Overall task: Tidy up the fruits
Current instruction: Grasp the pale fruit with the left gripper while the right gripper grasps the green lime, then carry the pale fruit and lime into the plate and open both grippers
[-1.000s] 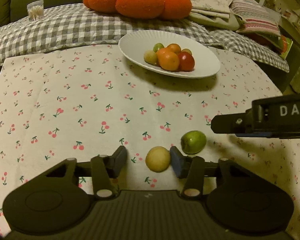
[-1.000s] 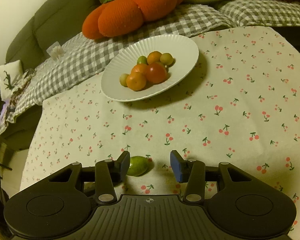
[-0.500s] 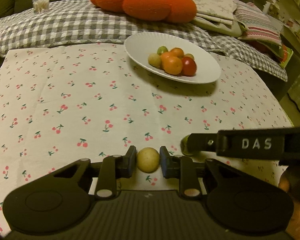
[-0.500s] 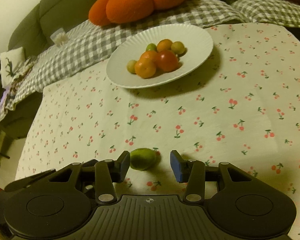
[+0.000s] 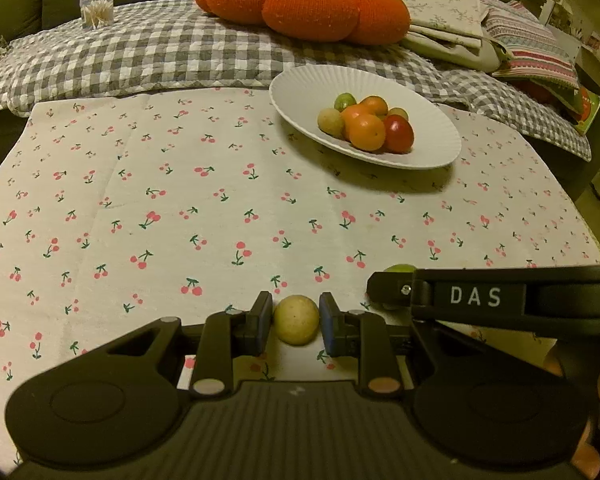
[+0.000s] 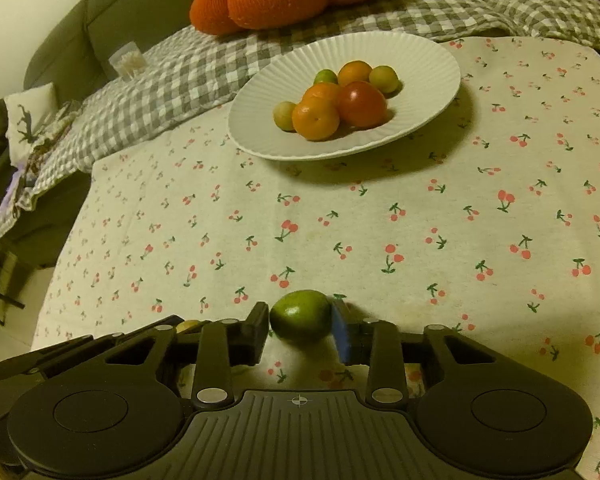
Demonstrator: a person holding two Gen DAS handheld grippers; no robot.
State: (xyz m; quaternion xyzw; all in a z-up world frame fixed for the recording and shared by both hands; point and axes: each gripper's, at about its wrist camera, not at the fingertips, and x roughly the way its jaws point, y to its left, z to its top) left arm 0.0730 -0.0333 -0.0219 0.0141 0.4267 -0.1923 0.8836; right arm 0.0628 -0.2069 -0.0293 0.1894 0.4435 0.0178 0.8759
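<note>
Seven fruits were already piled on the ribbed white plate (image 5: pixel 432 128), well ahead of both tools; two were left on the cherry-print cloth (image 5: pixel 140 200). The left gripper (image 5: pixel 296 320) was closed onto the pale yellow fruit (image 5: pixel 296 319), a smooth, matte ball seated between its pads and seemingly touched on both sides. The right gripper (image 6: pixel 300 322) was clamped on the green fruit (image 6: pixel 300 314), glossy and slightly oval, pinched at both flanks. Neither fruit could be judged lifted off the cloth. A carry forward to the plate was what remained.
</note>
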